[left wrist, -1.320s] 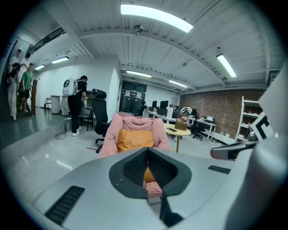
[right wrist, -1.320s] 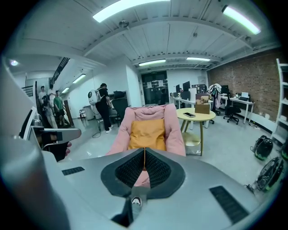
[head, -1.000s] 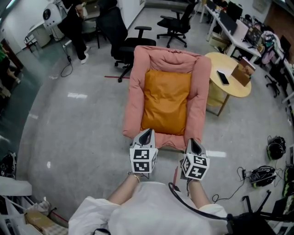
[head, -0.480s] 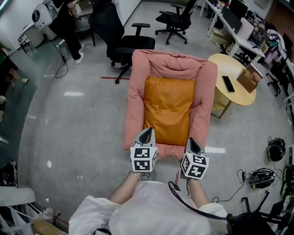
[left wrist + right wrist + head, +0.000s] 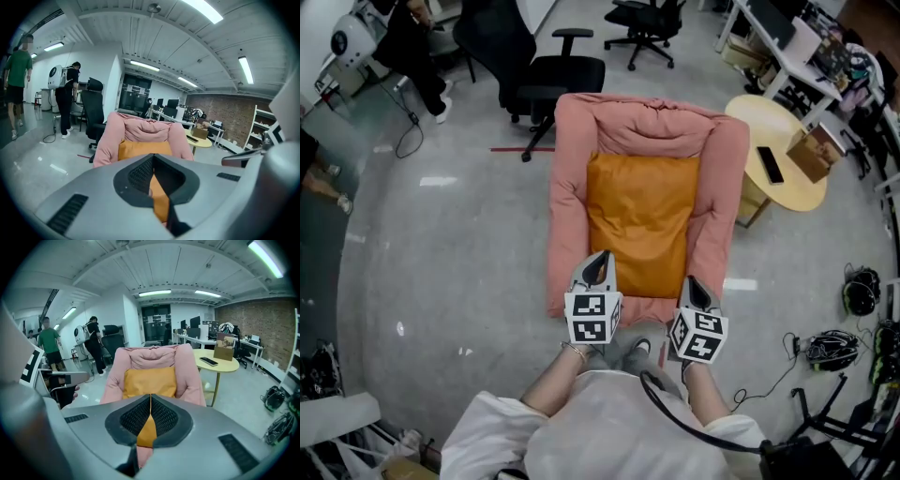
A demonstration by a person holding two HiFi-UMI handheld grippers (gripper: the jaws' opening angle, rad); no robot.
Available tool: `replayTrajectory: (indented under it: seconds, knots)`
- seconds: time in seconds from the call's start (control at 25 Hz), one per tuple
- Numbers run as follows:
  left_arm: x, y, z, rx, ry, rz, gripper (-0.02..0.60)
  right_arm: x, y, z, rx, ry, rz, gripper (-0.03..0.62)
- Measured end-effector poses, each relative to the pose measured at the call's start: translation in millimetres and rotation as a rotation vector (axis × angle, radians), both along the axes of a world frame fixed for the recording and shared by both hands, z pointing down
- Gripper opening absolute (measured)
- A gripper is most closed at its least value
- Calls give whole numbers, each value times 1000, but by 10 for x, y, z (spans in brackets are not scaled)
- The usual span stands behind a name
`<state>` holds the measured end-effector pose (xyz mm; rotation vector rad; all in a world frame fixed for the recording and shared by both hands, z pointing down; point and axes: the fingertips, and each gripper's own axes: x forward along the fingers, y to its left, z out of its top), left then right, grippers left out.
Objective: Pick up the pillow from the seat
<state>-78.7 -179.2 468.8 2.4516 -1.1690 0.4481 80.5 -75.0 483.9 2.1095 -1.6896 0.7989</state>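
An orange pillow (image 5: 639, 220) lies flat on the pink padded seat (image 5: 567, 206), between its raised side bolsters. My left gripper (image 5: 600, 259) hovers over the seat's near edge at the pillow's front left corner, shut and empty. My right gripper (image 5: 694, 281) hangs by the front right corner, also shut with nothing in it. In the left gripper view the pillow (image 5: 140, 149) and seat (image 5: 112, 138) lie just beyond the closed left gripper (image 5: 153, 156). The right gripper view shows the pillow (image 5: 150, 380) straight ahead of the closed right gripper (image 5: 150, 395).
A round yellow table (image 5: 783, 187) with a phone (image 5: 771, 164) and a cardboard box (image 5: 820, 150) stands right of the seat. A black office chair (image 5: 553, 70) sits behind it. Cables and headsets (image 5: 862, 295) lie on the floor at right. A person (image 5: 412, 47) stands far left.
Both grippers have advanced toward the seat together; the seat's near edge now lies under their tips. Both jaws stayed shut.
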Motion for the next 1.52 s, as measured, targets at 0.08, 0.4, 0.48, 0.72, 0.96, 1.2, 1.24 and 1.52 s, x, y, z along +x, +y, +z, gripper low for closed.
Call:
replayTrajectory:
  seconds: [0.08,0.4,0.48,0.72,0.96,1.2,1.24,1.52]
  knots:
    - [1,-40,60,-15,-13,-3,9,50,-35,58,-12,-3,11,28]
    - [116,-151,365,-58,-68,-21,8,298,-336,374,-34,-56,9,28]
    - [127,-164,425,-72,-85,-26,9,326,-423,399,-35,-56,-10,28]
    - [214,-307,520,-87,-106,-53,9,437,-640,508,-44,-73,-35,28]
    - [273,-433,752,-140,-110,-76,9,547,-796,777,-81,-112,-33,29]
    - [327,-588,1133,-178,-128,-103,11,658,-931,1174,-120,-170,-26,31]
    - [333,-611,1197,-187,-128,-106,11,670,-949,1243,-124,-177,-24,31]
    - [337,-750,1662,-253,-141,-117,114,685,-1097,1719,-166,-215,-15,97]
